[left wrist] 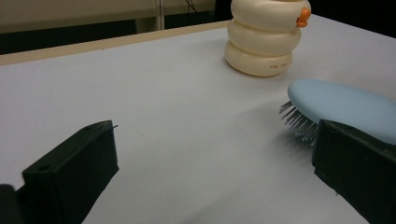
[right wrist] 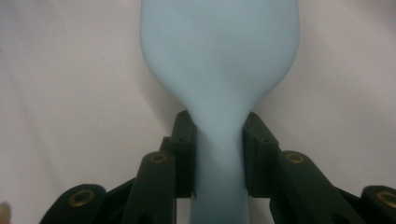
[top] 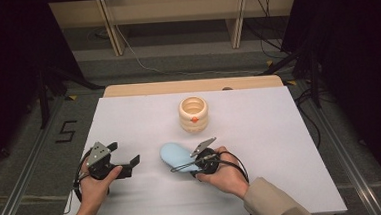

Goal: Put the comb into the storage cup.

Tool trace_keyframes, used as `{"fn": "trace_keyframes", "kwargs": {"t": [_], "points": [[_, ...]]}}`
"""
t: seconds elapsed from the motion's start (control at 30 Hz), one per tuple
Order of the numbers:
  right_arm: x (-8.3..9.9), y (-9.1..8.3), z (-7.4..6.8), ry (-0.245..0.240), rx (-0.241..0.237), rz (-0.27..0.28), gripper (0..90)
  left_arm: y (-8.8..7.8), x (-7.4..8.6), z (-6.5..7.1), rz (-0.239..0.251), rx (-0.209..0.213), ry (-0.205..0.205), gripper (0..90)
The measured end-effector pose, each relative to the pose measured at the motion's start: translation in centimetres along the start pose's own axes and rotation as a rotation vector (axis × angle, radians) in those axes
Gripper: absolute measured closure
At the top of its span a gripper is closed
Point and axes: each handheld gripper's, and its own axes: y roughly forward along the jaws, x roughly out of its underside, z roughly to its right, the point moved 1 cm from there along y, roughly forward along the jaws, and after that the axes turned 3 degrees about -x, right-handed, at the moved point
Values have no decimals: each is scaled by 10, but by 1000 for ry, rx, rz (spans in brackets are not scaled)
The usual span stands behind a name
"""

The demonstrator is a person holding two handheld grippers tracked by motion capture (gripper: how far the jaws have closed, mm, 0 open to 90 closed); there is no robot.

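Centrally on the white bench (top: 280, 132) stands a cream container (top: 193, 114), moulded as three stacked rounded rings with a small orange duck-bill detail on its front. From the high view its mouth is open, showing ringed inner walls; what lies at the bottom cannot be made out. Small printed lettering runs along its lowest ring in the left gripper view, too fine to read.

Nearer the person, a pale blue hairbrush (top: 175, 157) with a smooth, matte, oval back hangs bristles down just above the bench surface. Fine grey pins (left wrist: 298, 123) bristle from its underside, their tips clear of the bench. Its head narrows into a slim handle, and the right hand-held gripper (top: 194, 162) pinches that handle between its two black jaws, one pad (right wrist: 186, 154) flat against each side, the oval head extending straight out beyond them.

To the left, well apart from the brush, the left hand-held gripper (top: 126, 159) is held just above the bench with its black, blocky jaws spread wide and nothing between them. It points toward the brush head and the container beyond.
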Motion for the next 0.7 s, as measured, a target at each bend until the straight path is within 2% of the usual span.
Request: {"fn": "trace_keyframes", "kwargs": {"t": [0.1, 0.13, 0.2, 0.33, 0.7], "points": [[0, -1, 1, 11, -1, 21, 701, 0, 0, 0, 2, -1, -1, 0], [0, -3, 2, 19, 6, 47, 701, 0, 0, 0, 2, 0, -1, 0], [0, -3, 2, 21, 9, 57, 702, 0, 0, 0, 2, 0, -2, 0], [0, -8, 3, 20, 20, 110, 701, 0, 0, 0, 1, 1, 0, 0], [0, -11, 1, 20, 27, 149, 701, 0, 0, 0, 1, 2, -1, 0]]}}
